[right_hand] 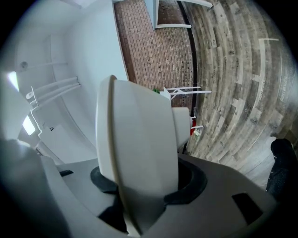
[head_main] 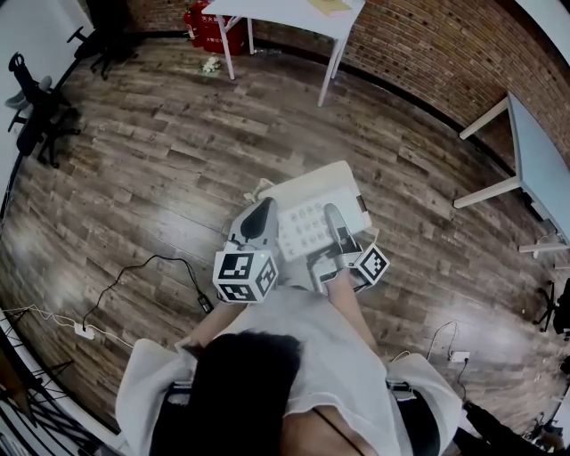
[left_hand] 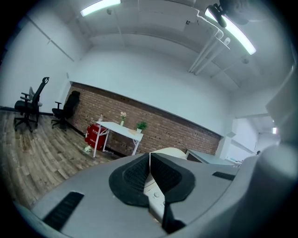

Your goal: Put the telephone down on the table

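head view shows the telephone (head_main: 312, 200) at frame centre, above the wooden floor (head_main: 160, 160). the left gripper (head_main: 261, 218) fingers pinch its thin edge; the right gripper (head_main: 335, 223) fingers, spread wider, clamp its thick body.

Plank floor (head_main: 160, 151) carrying a white table (head_main: 285, 11) at top, a red box (head_main: 209, 28) under it. Office chairs (head_main: 36, 111) stand at left; a black cable (head_main: 147, 263) lies nearer the camera.
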